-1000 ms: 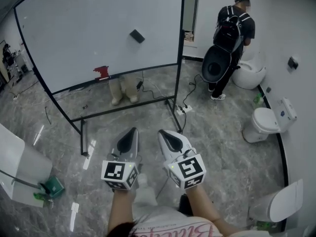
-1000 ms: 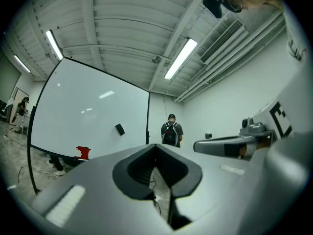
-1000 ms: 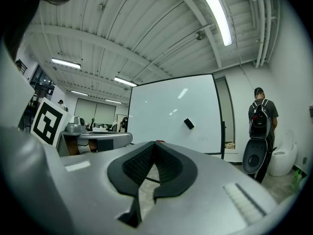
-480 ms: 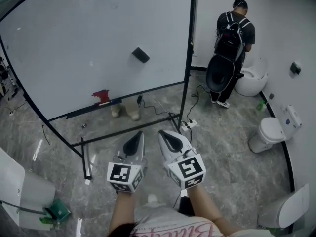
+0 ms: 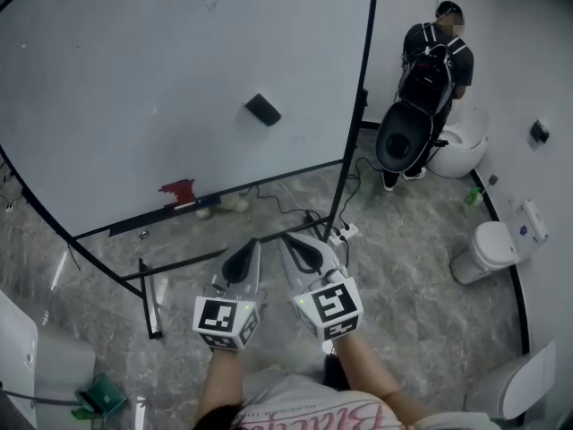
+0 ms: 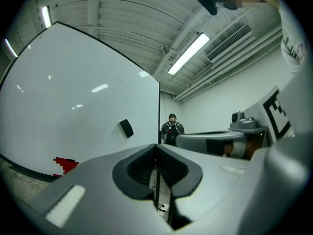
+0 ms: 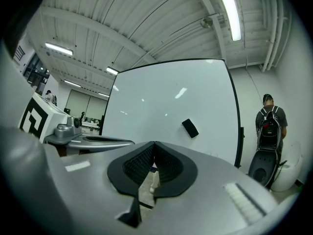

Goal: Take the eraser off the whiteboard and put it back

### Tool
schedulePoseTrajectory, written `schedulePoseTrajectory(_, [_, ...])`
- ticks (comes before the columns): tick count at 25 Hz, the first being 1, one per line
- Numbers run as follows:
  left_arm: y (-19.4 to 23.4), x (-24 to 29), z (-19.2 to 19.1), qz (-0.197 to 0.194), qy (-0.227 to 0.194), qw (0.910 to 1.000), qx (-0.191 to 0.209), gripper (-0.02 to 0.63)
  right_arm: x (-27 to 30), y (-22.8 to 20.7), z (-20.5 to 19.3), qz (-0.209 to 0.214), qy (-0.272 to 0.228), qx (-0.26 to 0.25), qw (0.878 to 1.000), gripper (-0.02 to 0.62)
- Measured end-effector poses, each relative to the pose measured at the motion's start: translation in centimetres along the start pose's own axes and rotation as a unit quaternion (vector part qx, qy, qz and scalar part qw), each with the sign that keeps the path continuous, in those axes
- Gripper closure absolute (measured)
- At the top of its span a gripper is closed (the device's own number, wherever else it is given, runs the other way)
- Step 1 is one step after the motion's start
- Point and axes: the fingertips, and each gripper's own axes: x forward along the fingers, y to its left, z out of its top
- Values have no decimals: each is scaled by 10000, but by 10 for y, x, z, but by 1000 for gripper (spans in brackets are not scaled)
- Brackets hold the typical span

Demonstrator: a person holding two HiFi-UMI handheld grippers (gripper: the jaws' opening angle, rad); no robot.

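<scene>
A dark eraser (image 5: 262, 109) sticks to the large whiteboard (image 5: 134, 88), right of its middle; it also shows as the eraser (image 6: 126, 128) in the left gripper view and the eraser (image 7: 190, 128) in the right gripper view. Both grippers are held level side by side, some way short of the board. My left gripper (image 5: 243, 251) has its jaws together with nothing between them. My right gripper (image 5: 295, 244) is likewise shut and empty. A red object (image 5: 177, 192) rests on the board's tray.
The board stands on a black frame (image 5: 354, 133) with floor bars. Cables and a power strip (image 5: 342, 233) lie by its right post. A person with a backpack (image 5: 428, 79) stands at the back right among several toilets (image 5: 488, 249).
Both grippers and the head camera have come closer to the whiteboard; the board and eraser look larger and the eraser has shifted right and lower in the head view. Jaws stayed shut.
</scene>
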Motion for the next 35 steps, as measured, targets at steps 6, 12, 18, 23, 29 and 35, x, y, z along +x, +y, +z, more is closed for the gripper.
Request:
schedulePoseTrajectory(6, [34, 34, -13, 201, 85, 9997, -85, 606, 45, -40, 3, -115, -52, -112, 9999, 594])
schedulePoseTrajectory(12, [67, 98, -5, 236, -38, 9997, -69, 606, 109, -83, 12, 51, -104, -156, 9998, 527])
schedulePoseTrajectory(18, [99, 146, 3, 506, -124, 9986, -16, 606, 170, -128, 26, 69, -90, -465, 9989, 395])
schedulePoseTrajectory(23, [126, 172, 9, 756, -235, 9969, -13, 607, 218, -151, 24, -52, 75, -854, 9963, 245])
schedulePoseTrajectory(29, [149, 197, 7, 777, -301, 9964, -170, 606, 260, -161, 29, -96, 175, -1190, 9927, 201])
schedulePoseTrajectory(35, [167, 207, 21, 686, -405, 9967, -156, 606, 281, -173, 35, -496, 222, -1340, 9895, 264])
